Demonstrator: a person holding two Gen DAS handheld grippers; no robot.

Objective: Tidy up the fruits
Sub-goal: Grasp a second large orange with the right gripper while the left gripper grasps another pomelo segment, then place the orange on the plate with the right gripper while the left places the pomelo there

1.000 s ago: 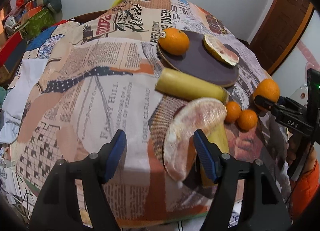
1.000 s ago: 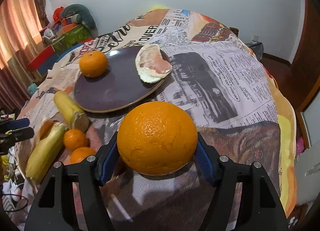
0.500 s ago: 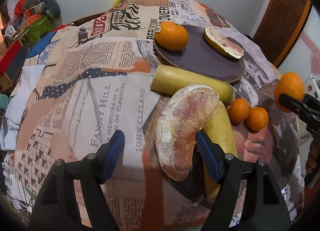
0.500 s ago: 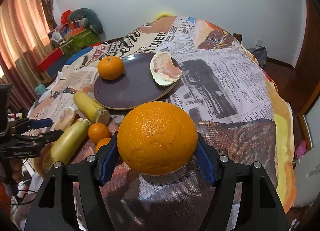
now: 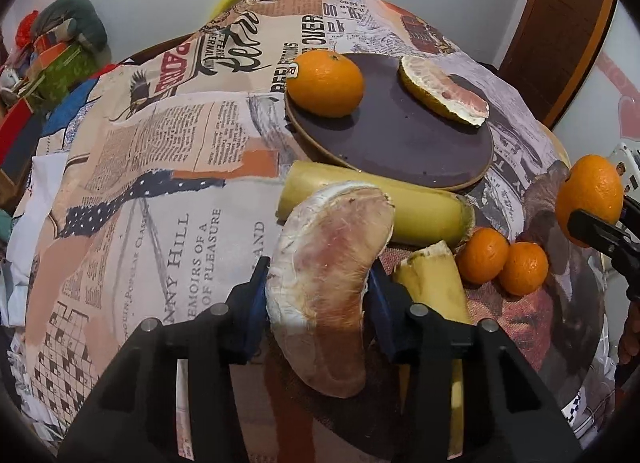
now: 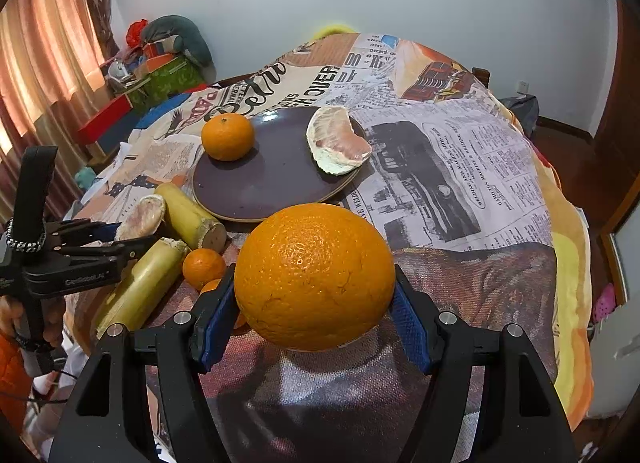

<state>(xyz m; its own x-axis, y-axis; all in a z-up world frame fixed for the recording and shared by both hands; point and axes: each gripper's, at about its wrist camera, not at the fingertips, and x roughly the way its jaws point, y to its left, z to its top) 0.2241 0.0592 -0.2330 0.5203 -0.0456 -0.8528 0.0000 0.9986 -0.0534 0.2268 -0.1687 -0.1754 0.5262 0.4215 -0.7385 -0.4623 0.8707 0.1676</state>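
My left gripper [image 5: 318, 273] is closing, and its blue pads press both sides of a peeled pomelo segment [image 5: 332, 231] at the table's near edge. In the right wrist view that gripper [image 6: 136, 235] comes in from the left with the segment [image 6: 144, 215] in it. My right gripper [image 6: 314, 287] is shut on a large orange [image 6: 312, 255], held above the cloth. A dark round plate [image 5: 400, 143] carries an orange [image 5: 326, 85] and another pomelo piece [image 5: 444, 93]. Two yellow stalk pieces [image 5: 380, 207] [image 5: 432, 283] and two small mandarins [image 5: 482, 261] lie in front of the plate.
A newspaper-print cloth [image 6: 460, 167] covers the round table. Boxes and stuffed bags [image 6: 160, 67] are piled at the back left, beside a curtain. A wooden door [image 5: 560, 23] stands to the right. A hand in an orange sleeve [image 6: 16, 343] holds the left gripper.
The left gripper moved right until the pomelo segment lay between its jaws, then closed on it. The right gripper stayed put with the large orange.
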